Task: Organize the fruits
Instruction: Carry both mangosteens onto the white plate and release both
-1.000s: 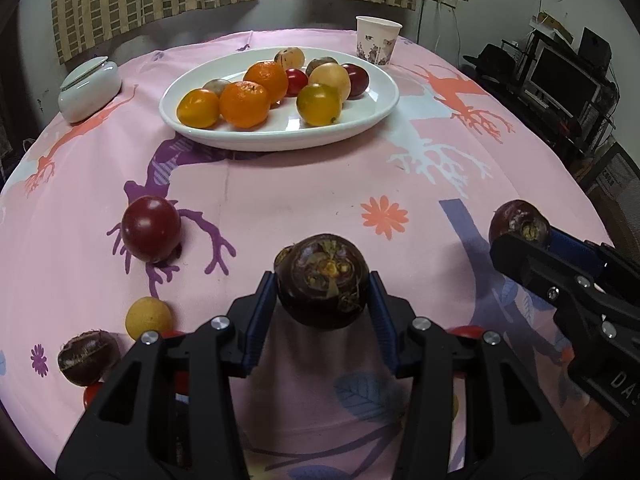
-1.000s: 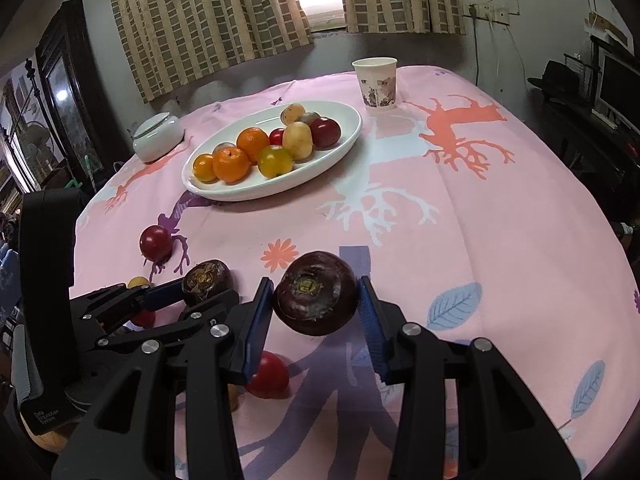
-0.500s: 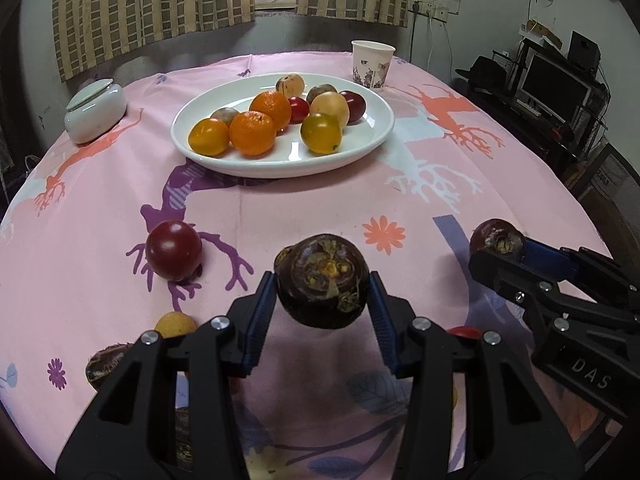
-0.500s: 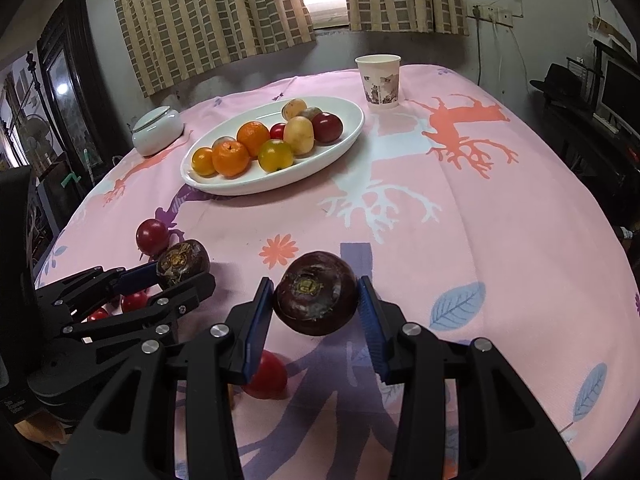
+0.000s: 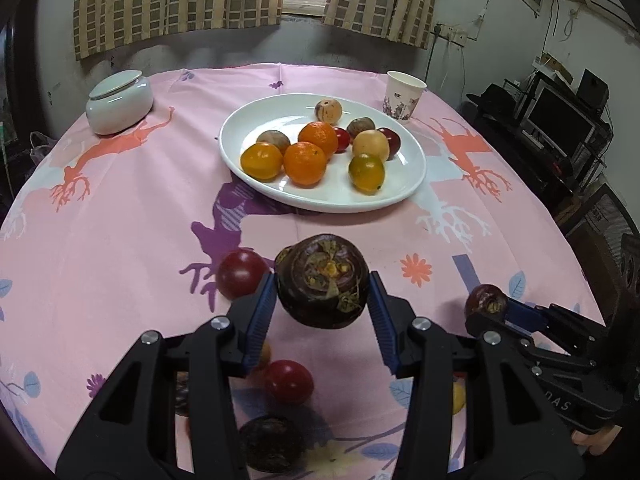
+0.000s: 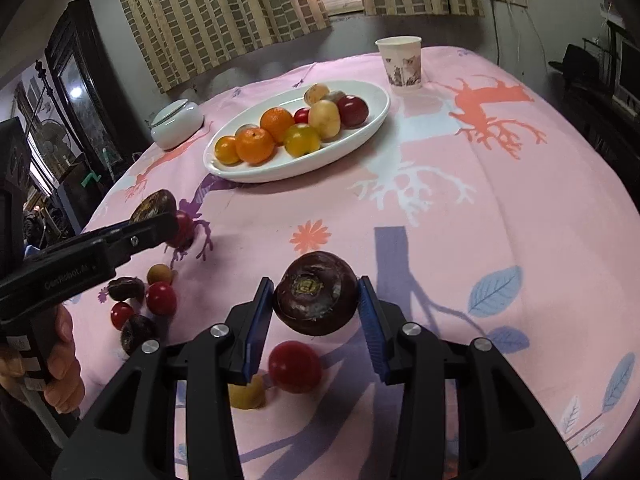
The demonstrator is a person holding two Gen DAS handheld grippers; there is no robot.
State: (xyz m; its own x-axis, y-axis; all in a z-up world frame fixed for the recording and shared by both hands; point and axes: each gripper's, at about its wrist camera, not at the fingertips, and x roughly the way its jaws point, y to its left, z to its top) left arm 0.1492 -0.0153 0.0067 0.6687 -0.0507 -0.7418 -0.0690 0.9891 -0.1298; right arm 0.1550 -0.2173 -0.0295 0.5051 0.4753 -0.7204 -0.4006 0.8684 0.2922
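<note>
My left gripper is shut on a dark purple mangosteen, held above the pink cloth short of the white plate. The plate holds oranges and several other fruits. My right gripper is shut on a second mangosteen and also shows at the right of the left wrist view as the right gripper. A red plum, a red fruit and another mangosteen lie loose under the left gripper. Loose small fruits lie at the left, a red one below the right jaws.
A paper cup stands right of the plate at the back. A white lidded jar sits at the back left. The round table's edge curves close on both sides. A person's hand grips the left tool's handle.
The left gripper has risen and moved with its mangosteen; more loose fruits now show under it and the plate sits further right. The right gripper has barely moved.
</note>
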